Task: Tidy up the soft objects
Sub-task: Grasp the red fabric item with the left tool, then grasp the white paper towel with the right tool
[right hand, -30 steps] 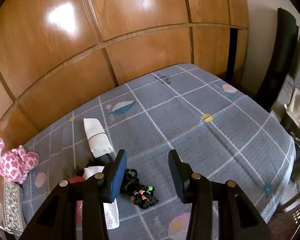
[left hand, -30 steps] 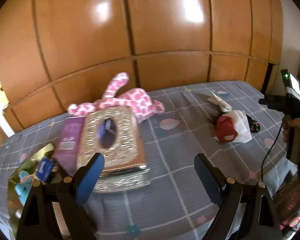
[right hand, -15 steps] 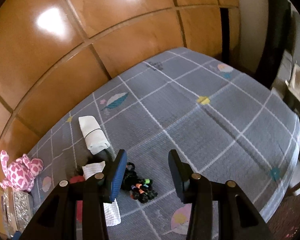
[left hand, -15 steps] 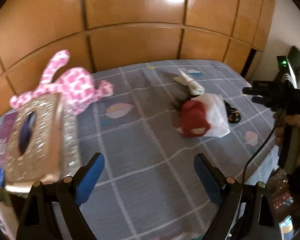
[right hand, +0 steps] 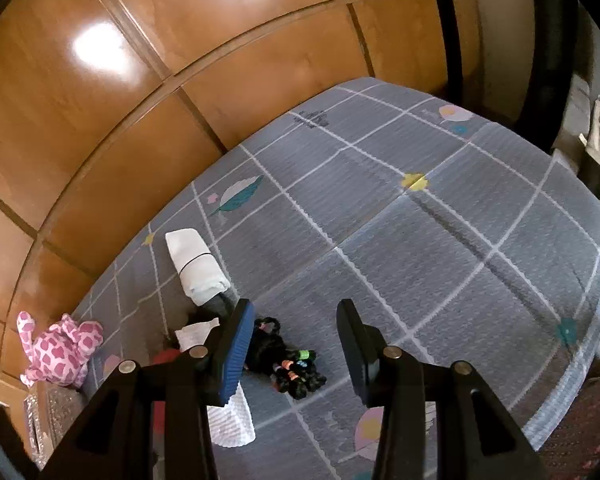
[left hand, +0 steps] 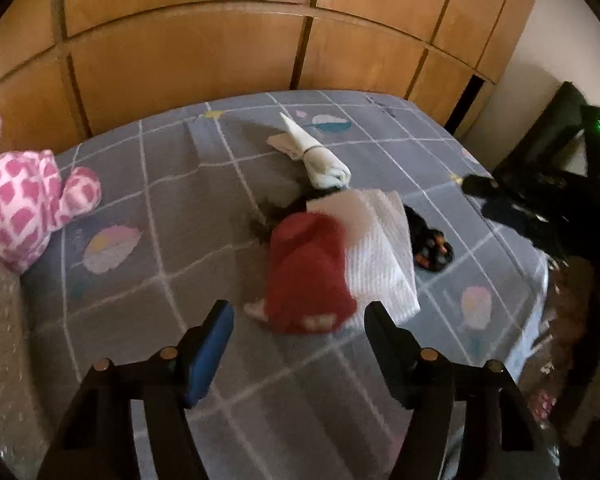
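Since the earlier frame, left gripper (left hand: 298, 326) swung right off the silver box + purple box toward the clothes pile; its fingers have just been closing, still apart, nothing btwn them. Red garment (left hand: 308, 276) lies just ahead of them on the bed (left hand: 180, 208), touching a white ribbed cloth (left hand: 380, 248). Left view only: red piece in full, right hand's device w/ green light at far right. Right gripper (right hand: 294, 344): fingers part open, empty, over a black beaded item (right hand: 290, 364). Right view only: its coloured beads, bare right half of bed. Both views: rolled white towel (right hand: 198, 268), pink spotted plush (right hand: 60, 350) at left.
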